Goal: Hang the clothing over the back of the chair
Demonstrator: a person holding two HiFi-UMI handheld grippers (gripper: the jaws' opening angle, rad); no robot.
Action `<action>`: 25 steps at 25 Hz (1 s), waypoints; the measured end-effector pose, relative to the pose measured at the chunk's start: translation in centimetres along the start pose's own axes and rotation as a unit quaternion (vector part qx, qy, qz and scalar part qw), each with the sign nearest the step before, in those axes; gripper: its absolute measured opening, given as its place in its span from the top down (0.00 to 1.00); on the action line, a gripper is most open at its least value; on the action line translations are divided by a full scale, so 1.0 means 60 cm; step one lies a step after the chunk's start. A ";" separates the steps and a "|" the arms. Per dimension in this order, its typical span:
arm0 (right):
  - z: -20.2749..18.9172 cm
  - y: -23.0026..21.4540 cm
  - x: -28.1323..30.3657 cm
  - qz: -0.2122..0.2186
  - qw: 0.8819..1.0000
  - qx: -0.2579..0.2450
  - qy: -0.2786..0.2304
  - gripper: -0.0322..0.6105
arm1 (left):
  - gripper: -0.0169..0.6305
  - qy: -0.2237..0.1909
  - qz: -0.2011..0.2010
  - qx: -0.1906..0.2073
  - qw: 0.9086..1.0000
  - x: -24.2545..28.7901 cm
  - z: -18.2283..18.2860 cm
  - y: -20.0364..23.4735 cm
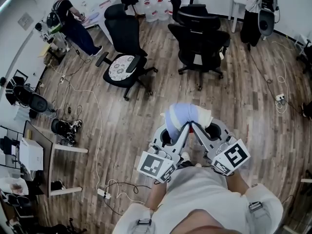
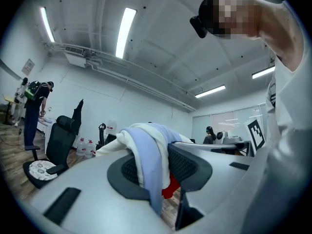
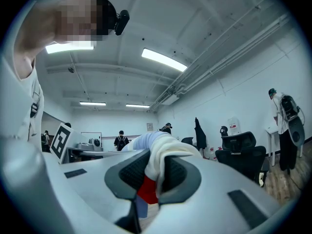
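**Head view and both gripper views: bundled garment held between two hand-held grippers**

Head view: the person stands on a brown wood-plank floor (image 1: 243,111). The grey left gripper (image 1: 181,130) and grey right gripper (image 1: 199,129) are held side by side in front of the body, with their tips converging. Between the tips sits the clothing (image 1: 183,116), a bunched garment of pale blue and white fabric with a red part showing underneath.

Left gripper view: both dark textured pads (image 2: 187,165) press on a fold of blue and white cloth that hangs down between them. The jaws are clamped on the clothing.

Right gripper view: the jaws are likewise closed on the clothing, with a white fold and a red patch pinched between the pads.

The garment is carried in the air, well apart from every chair. Ahead on the floor stand two chairs: a black office chair with a patterned round seat cushion (image 1: 124,57), and to its right a second black office chair with armrests (image 1: 200,40). At upper left, another person (image 1: 73,26) in dark clothes stands near the far wall.
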State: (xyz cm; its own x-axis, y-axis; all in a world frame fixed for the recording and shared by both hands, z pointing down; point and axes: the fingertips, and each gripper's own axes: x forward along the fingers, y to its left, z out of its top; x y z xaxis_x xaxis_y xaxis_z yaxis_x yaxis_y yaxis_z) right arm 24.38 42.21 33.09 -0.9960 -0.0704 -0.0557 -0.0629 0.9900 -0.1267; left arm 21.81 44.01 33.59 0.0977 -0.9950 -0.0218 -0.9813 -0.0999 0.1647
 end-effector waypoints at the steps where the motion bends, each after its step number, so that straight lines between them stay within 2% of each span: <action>1: 0.000 -0.004 0.010 -0.004 1.000 0.000 -0.001 0.86 | 0.78 0.001 -0.003 0.000 1.000 0.004 0.002 0.010; 9: 0.003 -0.029 0.077 -0.026 1.000 0.005 0.001 0.86 | 0.78 0.010 -0.023 -0.001 1.000 0.029 0.016 0.078; 17: -0.004 -0.055 0.100 -0.041 0.999 0.006 0.009 0.86 | 0.78 0.015 -0.036 -0.007 0.999 0.054 0.011 0.104; 25: -0.009 -0.075 0.116 -0.033 0.999 0.003 0.006 0.86 | 0.78 0.010 -0.029 -0.002 1.000 0.071 0.007 0.120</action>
State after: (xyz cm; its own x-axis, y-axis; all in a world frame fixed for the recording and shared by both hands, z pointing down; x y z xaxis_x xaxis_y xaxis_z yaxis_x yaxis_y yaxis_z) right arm 17.71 37.35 33.79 -0.9903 -0.1342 -0.0360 -0.1282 0.9824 -0.1357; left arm 15.08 39.07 34.28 0.1578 -0.9874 -0.0113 -0.9732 -0.1574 0.1676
